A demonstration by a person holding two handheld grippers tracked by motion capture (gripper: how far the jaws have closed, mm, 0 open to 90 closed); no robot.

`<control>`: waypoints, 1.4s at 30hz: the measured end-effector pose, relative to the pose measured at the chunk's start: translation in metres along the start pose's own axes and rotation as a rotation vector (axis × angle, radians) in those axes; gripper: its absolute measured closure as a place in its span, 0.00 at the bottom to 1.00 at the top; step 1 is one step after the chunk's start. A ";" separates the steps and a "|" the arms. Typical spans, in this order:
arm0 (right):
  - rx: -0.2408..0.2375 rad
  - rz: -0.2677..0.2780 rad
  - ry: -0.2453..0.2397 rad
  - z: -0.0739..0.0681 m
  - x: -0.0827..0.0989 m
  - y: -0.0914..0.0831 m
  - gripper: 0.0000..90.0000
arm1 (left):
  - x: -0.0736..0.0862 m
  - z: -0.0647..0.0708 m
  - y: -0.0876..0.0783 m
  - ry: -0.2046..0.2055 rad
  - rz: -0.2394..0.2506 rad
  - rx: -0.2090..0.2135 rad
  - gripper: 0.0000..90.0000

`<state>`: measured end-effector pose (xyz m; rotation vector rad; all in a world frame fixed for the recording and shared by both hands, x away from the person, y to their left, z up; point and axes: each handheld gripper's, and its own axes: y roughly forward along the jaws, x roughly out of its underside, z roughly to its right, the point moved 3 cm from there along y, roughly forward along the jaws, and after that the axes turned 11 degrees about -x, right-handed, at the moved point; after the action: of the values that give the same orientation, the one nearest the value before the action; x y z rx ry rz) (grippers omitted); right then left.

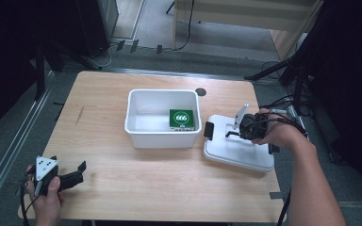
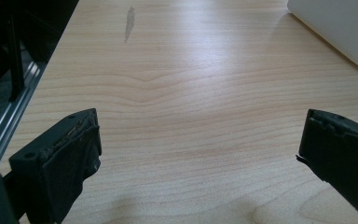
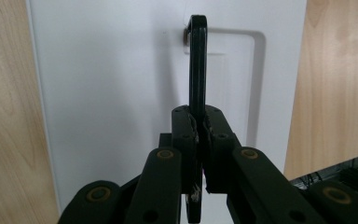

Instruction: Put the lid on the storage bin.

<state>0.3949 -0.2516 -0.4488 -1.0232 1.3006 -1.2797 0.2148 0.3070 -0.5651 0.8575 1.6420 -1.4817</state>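
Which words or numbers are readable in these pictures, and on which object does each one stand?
"666": white digits on the green card that lies in the white bin, seen in the high view.
A line of smaller print under the digits on that card: too small and blurred to read.
Nothing readable on the white lid.

The right gripper (image 3: 198, 135) has its jaws clamped together, while the left gripper (image 2: 198, 154) rests with jaws wide.
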 end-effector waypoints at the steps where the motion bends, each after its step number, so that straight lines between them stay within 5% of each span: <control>1: 0.004 0.001 -0.005 0.000 0.000 -0.003 0.95 | 0.000 0.000 0.000 0.001 0.000 0.000 0.00; 23: 0.066 0.005 -0.020 -0.001 0.004 -0.079 0.95 | 0.000 0.000 0.000 0.001 0.000 -0.001 0.00; 33: 0.094 0.029 -0.031 0.001 -0.009 -0.104 0.95 | 0.000 0.000 0.000 -0.003 0.001 0.002 0.00; 42: 0.098 0.027 -0.074 0.005 -0.044 -0.114 0.95 | 0.000 -0.001 0.000 -0.015 0.003 0.001 0.00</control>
<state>0.3975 -0.2185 -0.3314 -0.9719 1.1804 -1.2617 0.2146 0.3082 -0.5646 0.8471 1.6279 -1.4835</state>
